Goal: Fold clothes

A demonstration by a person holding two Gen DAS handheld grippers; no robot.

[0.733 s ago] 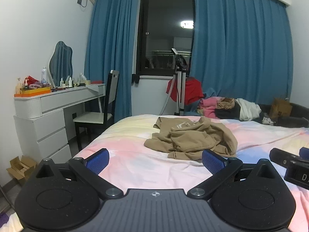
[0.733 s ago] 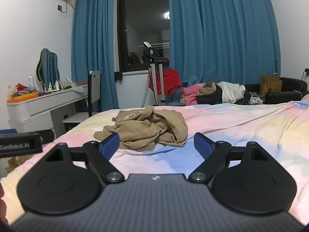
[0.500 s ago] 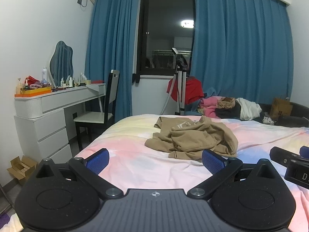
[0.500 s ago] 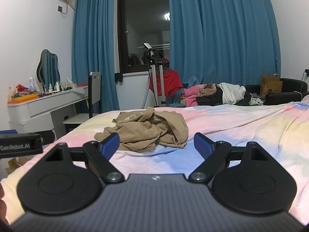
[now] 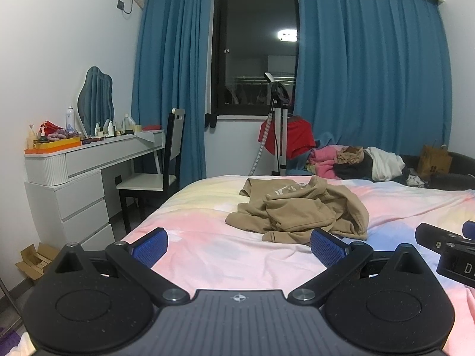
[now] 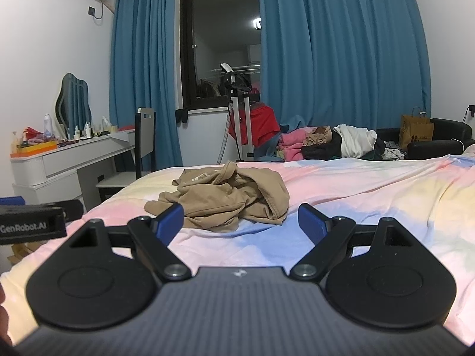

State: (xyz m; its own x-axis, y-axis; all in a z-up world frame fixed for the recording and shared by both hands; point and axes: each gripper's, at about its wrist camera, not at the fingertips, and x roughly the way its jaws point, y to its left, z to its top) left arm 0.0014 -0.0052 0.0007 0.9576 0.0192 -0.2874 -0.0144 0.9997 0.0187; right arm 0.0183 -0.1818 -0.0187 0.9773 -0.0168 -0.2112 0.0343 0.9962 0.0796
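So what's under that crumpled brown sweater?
The brown sweater lies bunched on the pastel bed sheet, which shows all around it. Whatever sits directly beneath its folds is covered, so I cannot tell.

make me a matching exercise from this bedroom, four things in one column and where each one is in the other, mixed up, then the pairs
Things
1. crumpled tan sweatshirt
2. wavy-edged mirror
3. brown paper bag
4. pink, white and dark heap of clothes

Places
A. on the black sofa at the far right
B. on the pastel tie-dye bed sheet, ahead of both open hand-held grippers
C. on the white dressing table by the left wall
D. beyond the bed, below the blue curtain

Pairs: 1-B, 2-C, 3-A, 4-D
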